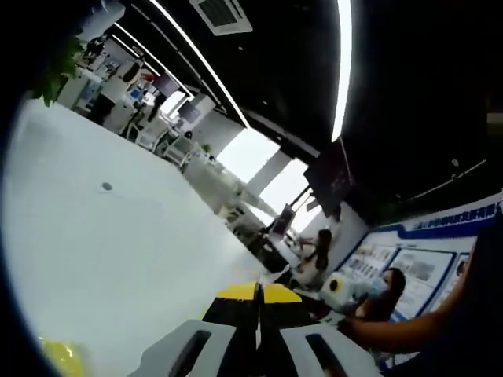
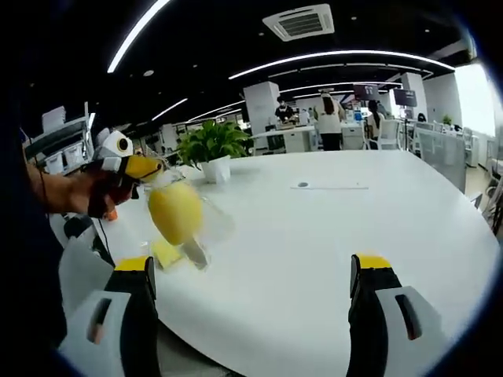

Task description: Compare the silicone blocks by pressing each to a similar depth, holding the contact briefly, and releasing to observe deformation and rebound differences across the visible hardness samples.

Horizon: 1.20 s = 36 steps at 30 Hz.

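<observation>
Left gripper (image 1: 259, 292) pressed together, yellow tips touching, nothing between them. Right gripper (image 2: 253, 271) spread wide over the white table (image 2: 338, 228). Held up blurred at nine o'clock in the right gripper view: yellow silicone block (image 2: 175, 210), at the other gripper's tips. Second yellow block (image 2: 166, 253) flat on the table just below.

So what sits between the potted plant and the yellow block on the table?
In the right gripper view, a blurred yellow object hanging from the left gripper crosses that stretch, above the white table.
</observation>
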Tool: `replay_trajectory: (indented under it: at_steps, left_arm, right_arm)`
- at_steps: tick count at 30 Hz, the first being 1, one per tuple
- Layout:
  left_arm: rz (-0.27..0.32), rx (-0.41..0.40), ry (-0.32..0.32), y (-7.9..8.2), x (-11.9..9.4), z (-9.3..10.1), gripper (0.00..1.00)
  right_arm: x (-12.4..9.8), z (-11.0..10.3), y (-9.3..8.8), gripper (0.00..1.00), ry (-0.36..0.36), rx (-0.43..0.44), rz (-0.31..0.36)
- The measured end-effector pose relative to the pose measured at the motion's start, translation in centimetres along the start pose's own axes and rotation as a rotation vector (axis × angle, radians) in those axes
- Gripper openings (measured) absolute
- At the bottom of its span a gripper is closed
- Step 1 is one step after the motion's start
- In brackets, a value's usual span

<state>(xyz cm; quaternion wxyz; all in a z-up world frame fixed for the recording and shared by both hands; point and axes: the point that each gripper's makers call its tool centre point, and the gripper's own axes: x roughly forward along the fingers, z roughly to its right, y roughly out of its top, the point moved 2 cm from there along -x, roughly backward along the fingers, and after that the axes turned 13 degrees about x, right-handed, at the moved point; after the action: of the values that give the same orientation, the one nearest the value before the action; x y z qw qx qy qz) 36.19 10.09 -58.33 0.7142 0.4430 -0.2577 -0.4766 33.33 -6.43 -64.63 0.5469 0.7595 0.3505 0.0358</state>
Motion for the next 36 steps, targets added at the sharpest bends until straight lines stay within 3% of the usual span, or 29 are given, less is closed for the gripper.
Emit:
replay_trajectory:
  at_steps: [8,23,31,36]
  left_arm:
    - [-0.037,-0.043,0.02,-2.4,0.0,-1.5,0.0]
    - [-0.029,-0.258,0.072,-5.8,-0.5,-5.3,0.0]
    - [-0.019,-0.152,0.196,-6.1,-1.3,-8.8,0.0]
    - [-0.058,-0.095,0.289,-7.1,-1.8,-11.3,0.0]
  right_arm:
    - [0.5,-0.5,-1.3,0.97,0.006,-0.031,-0.001]
    - [0.4,-0.4,-2.4,0.97,-0.01,0.007,-0.048]
    - [0.7,-0.8,-2.5,0.97,-0.003,0.025,-0.055]
    - [0.7,-0.7,-2.3,0.97,-0.005,0.029,-0.043]
